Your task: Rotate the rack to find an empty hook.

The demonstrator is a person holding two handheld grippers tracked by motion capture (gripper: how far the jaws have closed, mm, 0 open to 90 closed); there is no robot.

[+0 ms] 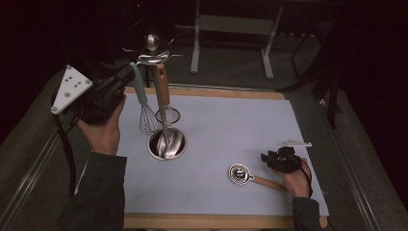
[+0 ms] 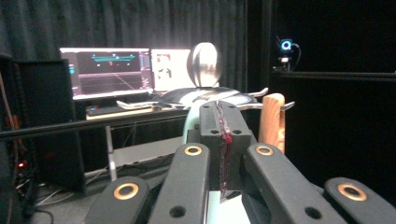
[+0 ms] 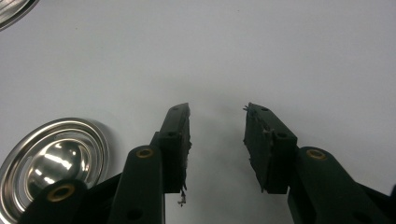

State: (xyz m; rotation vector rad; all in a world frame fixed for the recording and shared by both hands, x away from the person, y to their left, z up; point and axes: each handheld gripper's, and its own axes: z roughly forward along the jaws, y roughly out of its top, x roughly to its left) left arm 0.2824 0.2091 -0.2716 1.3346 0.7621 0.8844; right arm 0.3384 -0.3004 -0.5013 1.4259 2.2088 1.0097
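My left gripper is clamped on the mint-green handle of the whisk, up at the far left of the pale mat; in the left gripper view my jaws are pressed together on that handle, with hardly a slit between them. The whisk hangs down from my grip, its wire head just above and to the left of the round metal base of the utensil stand. Just to the right of my jaws hangs a wooden-handled strainer, its handle top close beside my left gripper, and its small ring sits beside the whisk's wires. Straight ahead of my left jaws are the stand's curved hooks and its shiny ball knob, and beyond them two lit monitors on a desk in the dark room. My right gripper rests low on the mat, well apart from the left one, near the right edge. Its jaws stand apart with bare mat between them, gripping nothing. Just to the left of it lies a small metal ladle with a wooden handle that runs back toward my right hand; in the right gripper view its shiny bowl sits beside my left jaw.
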